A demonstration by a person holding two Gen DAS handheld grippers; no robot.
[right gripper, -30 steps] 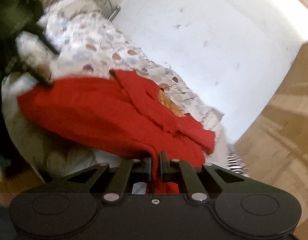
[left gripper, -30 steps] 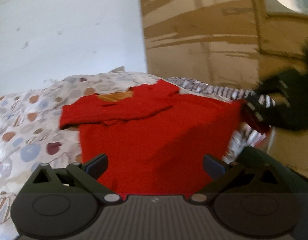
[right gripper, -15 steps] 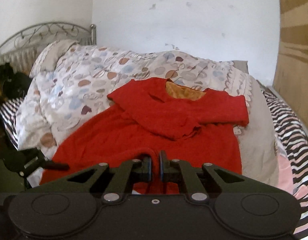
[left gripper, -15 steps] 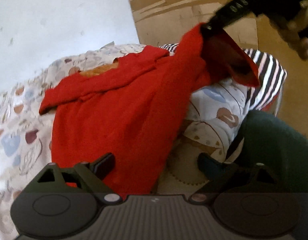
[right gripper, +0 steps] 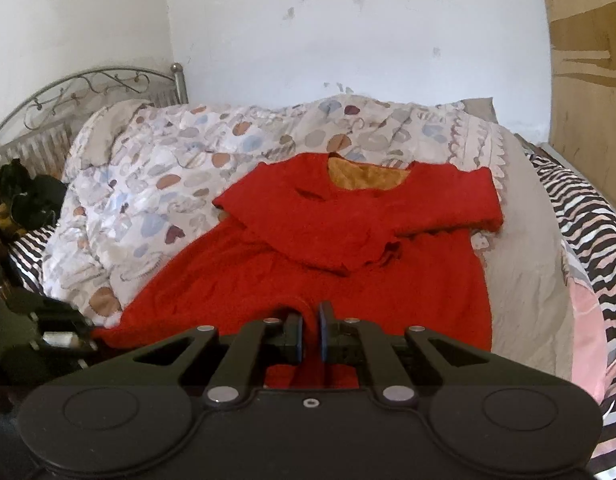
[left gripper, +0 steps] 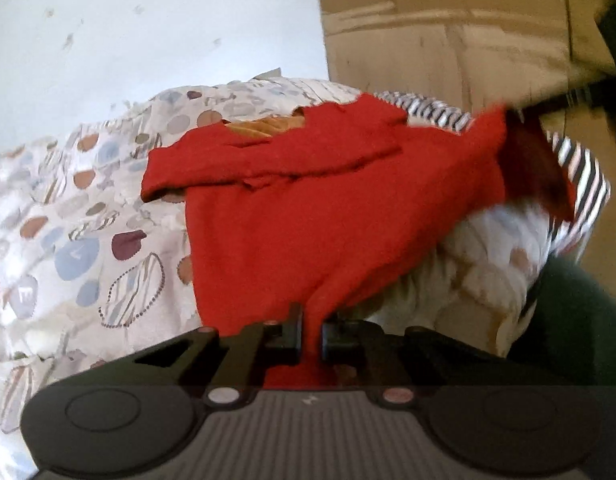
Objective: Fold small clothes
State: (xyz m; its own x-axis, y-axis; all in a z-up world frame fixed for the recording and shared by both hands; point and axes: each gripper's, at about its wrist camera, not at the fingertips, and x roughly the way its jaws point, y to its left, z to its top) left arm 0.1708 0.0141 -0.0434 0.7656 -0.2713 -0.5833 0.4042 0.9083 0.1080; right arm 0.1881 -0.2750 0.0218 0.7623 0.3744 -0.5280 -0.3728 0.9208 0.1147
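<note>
Left wrist view: the left gripper (left gripper: 310,334) pinches the hem of the red sweater (left gripper: 328,200), which lies on the patterned quilt (left gripper: 67,220); its far corner is blurred. The right gripper (right gripper: 311,334) likewise clamps the hem, the cloth below hidden behind its fingers (right gripper: 295,338).

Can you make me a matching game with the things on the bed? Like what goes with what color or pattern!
Things:
1. sweater
2. quilt
3. sheet
4. headboard

Looks:
A. black and white stripes
B. plain red
C. grey metal with curly swirls
D. pale with coloured blobs

Pairs: 1-B, 2-D, 3-A, 4-C

Bonus: the left tool and the right tool each pinch the sweater's bottom edge.
</note>
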